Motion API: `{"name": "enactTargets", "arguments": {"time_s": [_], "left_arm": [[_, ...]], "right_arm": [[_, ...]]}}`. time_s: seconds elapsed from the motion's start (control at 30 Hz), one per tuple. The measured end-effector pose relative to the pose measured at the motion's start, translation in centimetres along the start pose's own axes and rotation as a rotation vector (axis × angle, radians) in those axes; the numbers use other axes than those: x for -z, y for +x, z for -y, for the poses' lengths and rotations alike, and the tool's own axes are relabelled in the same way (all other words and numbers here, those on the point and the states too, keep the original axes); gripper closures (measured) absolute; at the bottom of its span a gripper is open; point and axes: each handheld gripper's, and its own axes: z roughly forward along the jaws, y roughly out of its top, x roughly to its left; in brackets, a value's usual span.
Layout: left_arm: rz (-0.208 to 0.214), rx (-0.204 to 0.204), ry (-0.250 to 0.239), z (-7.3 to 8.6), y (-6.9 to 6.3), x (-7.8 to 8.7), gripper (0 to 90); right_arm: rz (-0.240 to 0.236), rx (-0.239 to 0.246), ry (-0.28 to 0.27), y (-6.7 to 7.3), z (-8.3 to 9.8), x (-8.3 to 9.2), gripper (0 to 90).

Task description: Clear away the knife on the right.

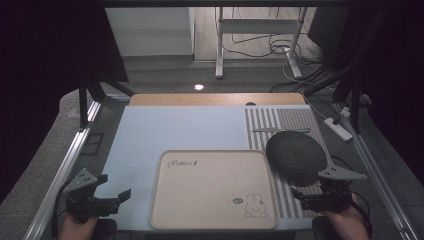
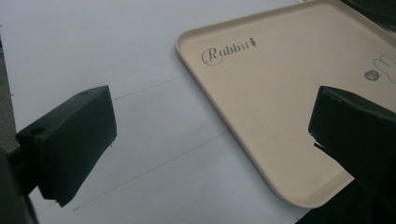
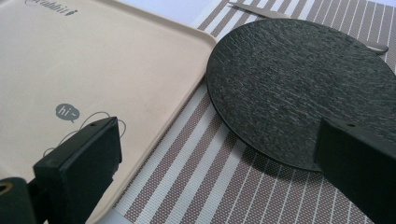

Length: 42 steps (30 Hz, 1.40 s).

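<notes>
From the high view, your left gripper (image 1: 114, 196) sits at the near left corner of the pale blue bench top (image 1: 170, 130), jaws spread wide and holding nothing. Your right gripper (image 1: 306, 198) hovers at the near right corner over the brown-and-white striped woven placemat (image 1: 287, 122), also parted and empty. Between them, against the near edge, lies the beige rounded-square plastic tray (image 1: 212, 187) with a script word near its far left corner and a rabbit drawing (image 1: 255, 206) at its near right corner. A round dark textured slate plate (image 1: 296, 156) rests on the placemat just beside the tray's far right corner, and a thin metal utensil (image 1: 280, 130) lies on the mat beyond the plate; what kind it is you cannot tell.

In the left gripper view, your two black jaws stand far apart with bare bench top between them. The tray (image 2: 261, 98) runs from the centre to the right, its printed word facing you, and the right jaw overlaps its near corner.

In the right gripper view, your jaws are again wide and grip nothing. The left one stands over the tray's (image 3: 93, 70) rabbit corner, the right one in front of the slate plate's (image 3: 299, 84) near rim. The striped placemat (image 3: 205, 172) shows in the gap, and the utensil (image 3: 254, 9) peeks out past the plate's far edge.
</notes>
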Motion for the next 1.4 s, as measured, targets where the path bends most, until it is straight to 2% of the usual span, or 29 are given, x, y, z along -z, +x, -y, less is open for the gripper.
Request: {"name": "enactTargets", "arguments": {"time_s": [0.47,0.7,1.07,1.2,1.4], "left_arm": [[-0.002,0.004,0.004,0.0,0.1,0.0,1.0],[-0.003,0.006,0.004,0.0,0.1,-0.1,1.0],[-0.004,0.009,0.005,0.0,0.1,-0.1,1.0],[-0.005,0.009,0.005,0.0,0.1,-0.1,1.0],[-0.006,0.010,0.006,0.0,0.1,-0.1,1.1]], "right_arm": [[0.039,0.007,0.010,0.2,-0.2,-0.2,0.3],[0.026,0.020,0.006,0.2,-0.5,-0.6,0.3],[-0.008,0.042,0.033,0.3,-1.2,-1.9,0.3],[-0.025,0.033,0.032,0.3,-1.5,-2.3,0.3],[-0.029,0.047,0.039,0.2,-1.9,-2.9,0.3]]}}
